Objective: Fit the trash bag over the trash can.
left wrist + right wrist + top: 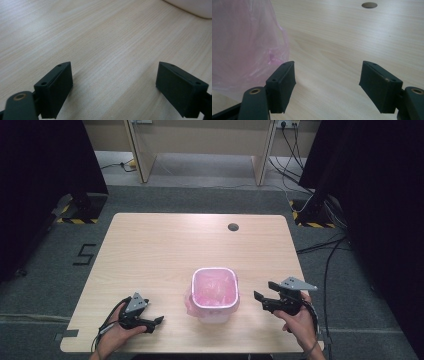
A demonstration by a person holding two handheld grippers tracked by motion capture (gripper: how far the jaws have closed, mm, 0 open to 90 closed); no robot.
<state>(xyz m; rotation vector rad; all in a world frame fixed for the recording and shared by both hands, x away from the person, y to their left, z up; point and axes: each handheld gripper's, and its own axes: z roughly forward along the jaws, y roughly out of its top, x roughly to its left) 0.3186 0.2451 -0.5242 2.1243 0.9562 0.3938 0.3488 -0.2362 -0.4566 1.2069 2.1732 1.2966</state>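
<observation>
Pink bag (214,287) lines a small white bin (215,295) near the counter's (165,250) near edge. Left hand-held gripper (159,320) sits left of it, right hand-held gripper (263,291) right; both gape wide, holding nothing.

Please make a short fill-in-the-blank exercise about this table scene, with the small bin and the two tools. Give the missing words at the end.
1. The small white bin is lined with a thin plastic bag of ____ colour.
2. The bin stands on the wooden table ____ the left tool and the right tool.
3. The jaws of both tools are ____ and hold nothing.

Missing words: pink; between; open
</observation>
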